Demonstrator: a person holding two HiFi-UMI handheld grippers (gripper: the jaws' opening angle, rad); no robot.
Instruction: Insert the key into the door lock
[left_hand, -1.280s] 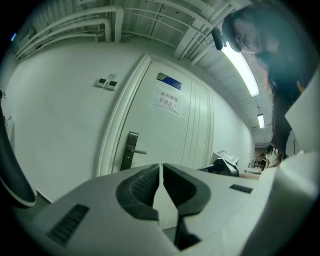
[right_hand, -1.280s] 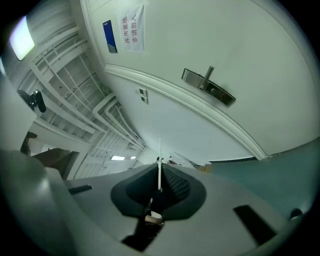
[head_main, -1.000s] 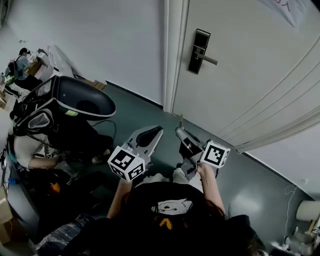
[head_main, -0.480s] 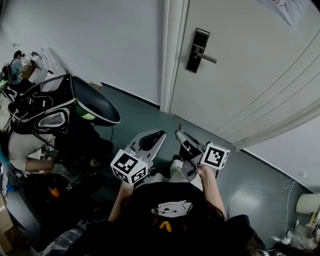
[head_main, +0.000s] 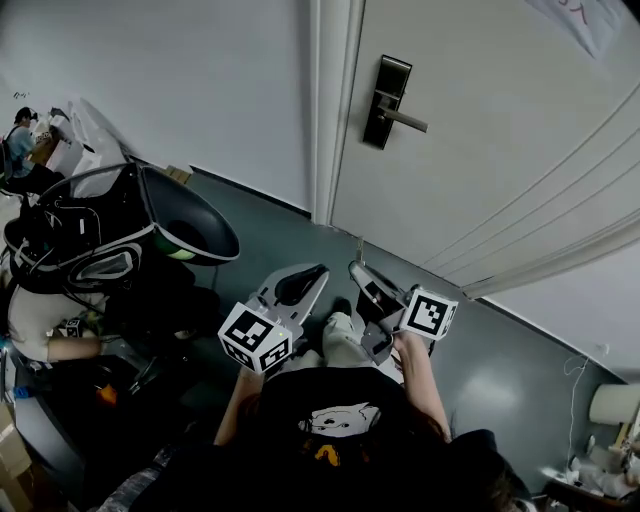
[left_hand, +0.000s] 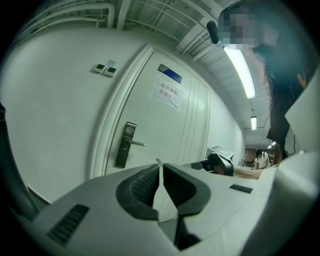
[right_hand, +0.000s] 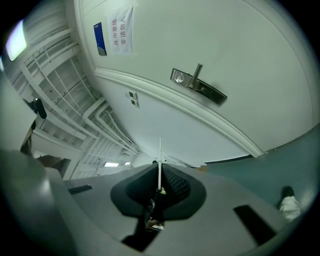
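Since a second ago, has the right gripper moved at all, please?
Yes, slightly: against the door lock, the right gripper, holding the key, has drifted right, no nearer.

On the door, upper centre of my left gripper view: paper sheet, two lines of Chinese characters, too small for me to read. The blue plate above it is illegible too.

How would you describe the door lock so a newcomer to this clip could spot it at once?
Start at the white door filling the head view's upper right. Near its left edge, beside the door frame, sits the door lock: a tall dark plate with a silver lever pointing right. It is the only dark fitting on that door.
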